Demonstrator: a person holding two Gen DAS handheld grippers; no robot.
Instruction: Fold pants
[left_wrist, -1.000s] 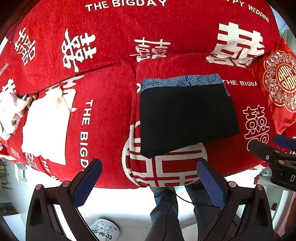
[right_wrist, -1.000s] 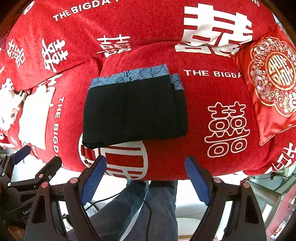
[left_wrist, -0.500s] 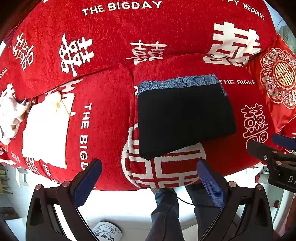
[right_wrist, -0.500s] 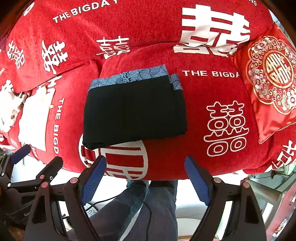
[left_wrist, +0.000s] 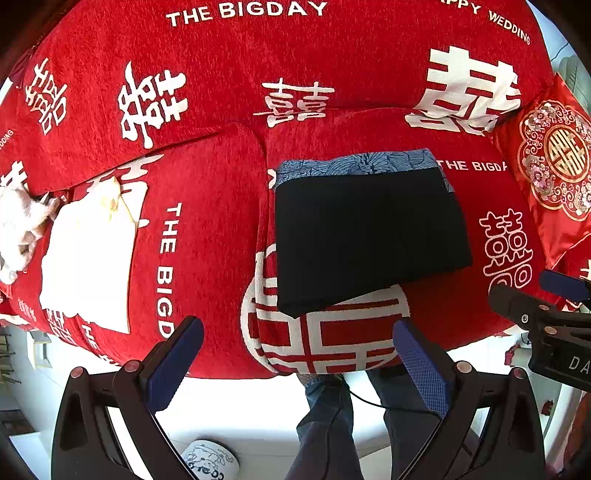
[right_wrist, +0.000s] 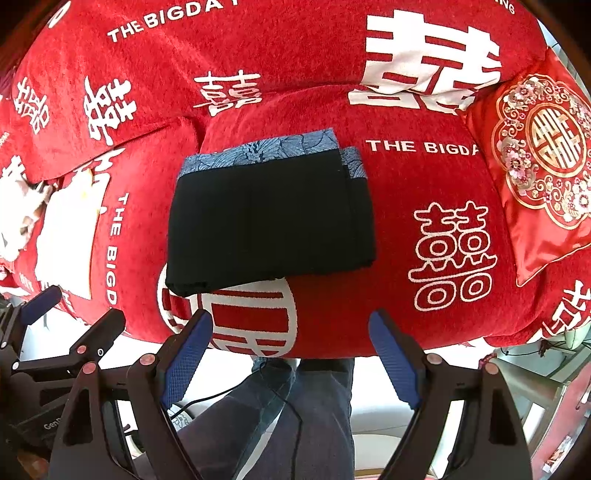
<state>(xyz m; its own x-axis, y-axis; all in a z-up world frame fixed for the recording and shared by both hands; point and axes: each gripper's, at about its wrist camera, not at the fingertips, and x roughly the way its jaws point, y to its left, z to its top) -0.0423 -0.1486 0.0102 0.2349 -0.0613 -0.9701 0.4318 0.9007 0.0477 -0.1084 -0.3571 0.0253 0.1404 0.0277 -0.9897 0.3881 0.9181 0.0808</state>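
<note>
Black pants (left_wrist: 369, 236) (right_wrist: 269, 218) with a blue patterned waistband lie folded into a flat rectangle on a red sofa seat (left_wrist: 207, 236) (right_wrist: 424, 280). Both grippers hang above the sofa's front edge, pointing down, well short of the pants. My left gripper (left_wrist: 295, 365) is open, blue pads wide apart, nothing between them. My right gripper (right_wrist: 291, 362) is open too and holds nothing. Each gripper shows at the side of the other's view: the right one (left_wrist: 546, 317) and the left one (right_wrist: 55, 332).
A folded white cloth (left_wrist: 88, 258) and a crumpled white item (left_wrist: 18, 229) lie on the left seat cushion. A red embroidered pillow (right_wrist: 539, 162) leans at the right. A person's legs in dark trousers (right_wrist: 295, 413) stand below, on a white floor with a slipper (left_wrist: 207, 461).
</note>
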